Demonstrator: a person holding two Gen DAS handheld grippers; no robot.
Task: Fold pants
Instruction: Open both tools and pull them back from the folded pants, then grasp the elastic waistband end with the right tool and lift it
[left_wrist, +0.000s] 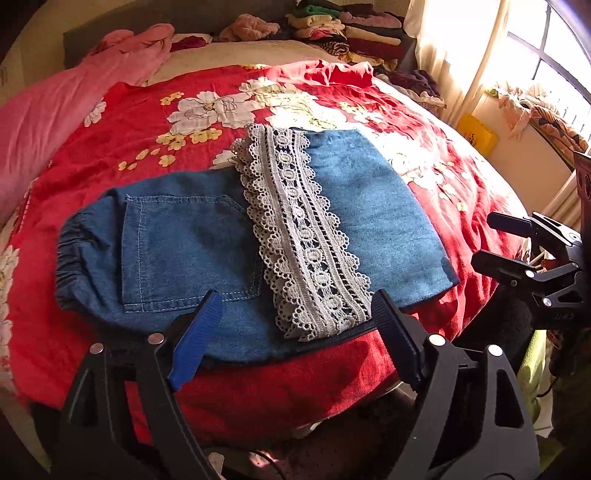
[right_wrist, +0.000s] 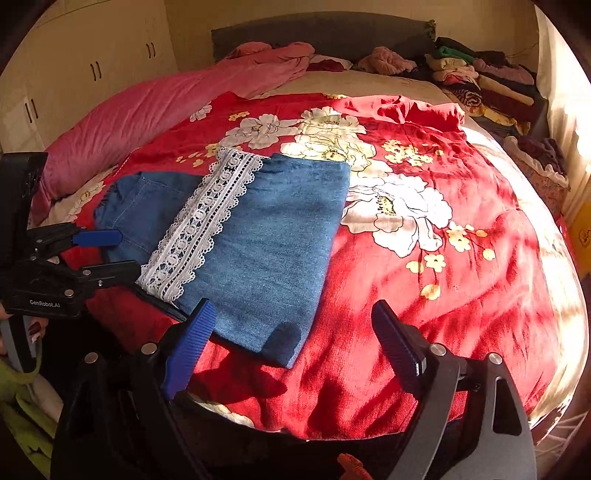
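Observation:
Blue denim pants (left_wrist: 192, 243) with a white lace hem (left_wrist: 299, 236) lie folded on the red floral bedspread (left_wrist: 147, 122). The lace leg end is laid across the seat, next to the back pocket. My left gripper (left_wrist: 295, 306) is open and empty, hovering at the pants' near edge. My right gripper (right_wrist: 291, 314) is open and empty, above the near right corner of the pants (right_wrist: 266, 251). The left gripper (right_wrist: 125, 251) shows at the left of the right wrist view. The right gripper (left_wrist: 484, 240) shows at the right edge of the left wrist view.
A pink duvet (right_wrist: 140, 114) lies along the left of the bed. Stacks of folded clothes (right_wrist: 487, 85) sit at the far right by the headboard. A curtained window (left_wrist: 546, 55) is on the right. White cupboards (right_wrist: 74, 66) stand at the left.

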